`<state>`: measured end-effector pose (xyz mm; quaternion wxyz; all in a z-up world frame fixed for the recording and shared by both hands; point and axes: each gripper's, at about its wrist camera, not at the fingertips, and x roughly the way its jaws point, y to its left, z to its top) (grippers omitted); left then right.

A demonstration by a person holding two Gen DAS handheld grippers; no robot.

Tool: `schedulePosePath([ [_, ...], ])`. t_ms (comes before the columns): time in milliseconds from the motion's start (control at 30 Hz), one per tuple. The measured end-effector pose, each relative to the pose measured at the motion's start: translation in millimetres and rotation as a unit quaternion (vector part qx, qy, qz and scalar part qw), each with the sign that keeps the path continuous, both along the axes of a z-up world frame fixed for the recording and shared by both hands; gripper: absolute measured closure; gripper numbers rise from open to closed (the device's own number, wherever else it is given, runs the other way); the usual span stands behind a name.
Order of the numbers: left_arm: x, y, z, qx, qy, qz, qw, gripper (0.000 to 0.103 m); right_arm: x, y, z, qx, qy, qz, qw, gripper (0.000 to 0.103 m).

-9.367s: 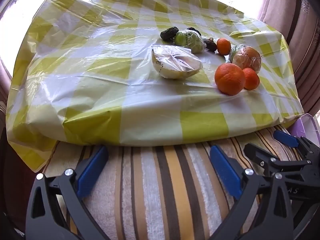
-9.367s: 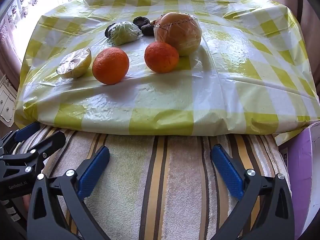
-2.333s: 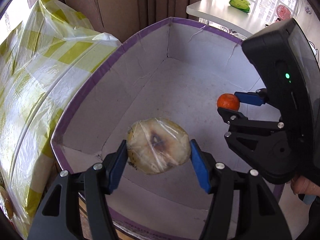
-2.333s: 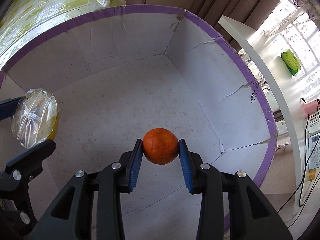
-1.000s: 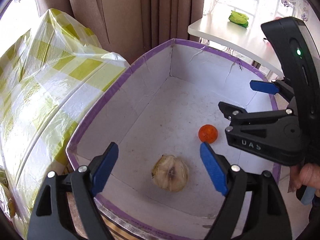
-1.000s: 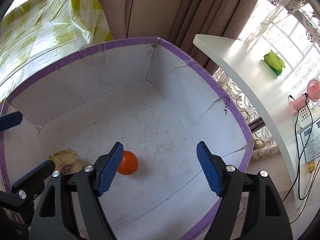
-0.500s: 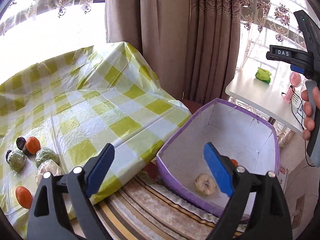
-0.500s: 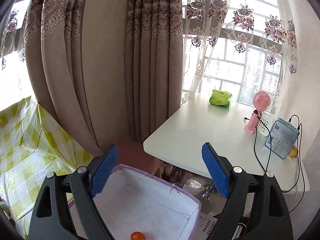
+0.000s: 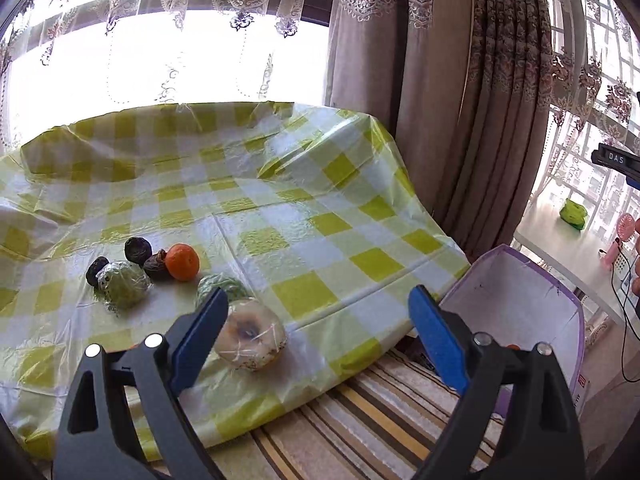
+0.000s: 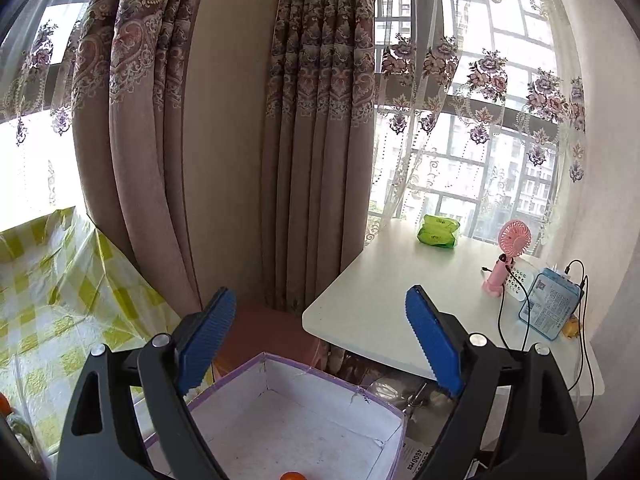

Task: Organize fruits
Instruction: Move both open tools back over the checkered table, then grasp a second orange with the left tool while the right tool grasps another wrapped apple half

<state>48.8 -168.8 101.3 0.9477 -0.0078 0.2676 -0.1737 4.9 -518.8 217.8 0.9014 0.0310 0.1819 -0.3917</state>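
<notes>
While both stand empty and spread, the left hand-held gripper sits nearer the wrapped fruit at its lower-left finger than the right hand-held gripper, whose jaws are opening.

The left gripper is showing two black plastic arms with triangular cut-outs, silver screws sitting near each joint, and smooth blue pads running out toward ten and two o'clock. The right gripper is wearing the same black frame and silver screws, its blue pads carrying fine ribbing. At three o'clock in the left wrist view, a black bar is displaying white letters "DAS".
</notes>
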Motion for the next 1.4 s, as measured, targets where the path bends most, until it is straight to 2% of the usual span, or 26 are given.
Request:
schedulePosePath([
  [233,2,56,-2,-0.004,-0.006,0.066,0.9978,0.011,27,50,-15,0.006,0.028,0.073,0.997,0.016],
  [367,-1,90,-6,-0.004,-0.005,0.108,0.9941,0.011,46,92,-32,0.018,0.044,0.135,0.99,0.015],
  [500,-3,127,-13,-0.009,0.008,0.149,0.9887,0.011,63,137,-53,0.036,0.065,0.198,0.977,0.015],
  [600,-2,149,-21,-0.01,0.024,0.174,0.9844,0.011,75,174,-75,0.056,0.09,0.253,0.962,0.015],
  [700,-1,159,-32,-0.014,0.042,0.17,0.9844,0.011,85,210,-99,0.077,0.119,0.309,0.94,0.015],
  [733,0,158,-36,-0.015,0.049,0.162,0.9855,0.012,88,222,-107,0.084,0.129,0.332,0.931,0.015],
  [833,2,144,-42,-0.003,0.063,0.119,0.9909,0.021,92,257,-127,0.087,0.155,0.387,0.905,0.015],
  [900,7,127,-47,0.016,0.074,0.087,0.9933,0.021,92,275,-137,0.092,0.165,0.417,0.889,0.015],
  [1000,18,108,-59,0.04,0.099,0.053,0.9928,0.026,93,288,-144,0.11,0.17,0.459,0.865,0.015],
  [1067,28,103,-67,0.039,0.122,0.048,0.9906,0.033,92,294,-146,0.115,0.172,0.471,0.857,0.015],
  [1133,38,106,-74,0.022,0.14,0.048,0.9888,0.037,93,297,-149,0.122,0.178,0.482,0.849,0.015],
  [1200,44,109,-77,0.003,0.152,0.041,0.9876,0.045,95,299,-152,0.127,0.182,0.487,0.845,0.015],
  [1233,46,109,-79,-0.001,0.154,0.042,0.9871,0.054,96,300,-154,0.131,0.184,0.489,0.842,0.015],
  [1267,48,110,-78,-0.005,0.156,0.044,0.9868,0.057,98,301,-155,0.135,0.187,0.492,0.839,0.015],
  [1333,47,112,-79,-0.013,0.156,0.045,0.9867,0.057,100,305,-157,0.136,0.188,0.496,0.836,0.015],
  [1400,45,117,-78,-0.012,0.152,0.068,0.986,0.057,99,311,-158,0.13,0.19,0.503,0.833,0.015],
])
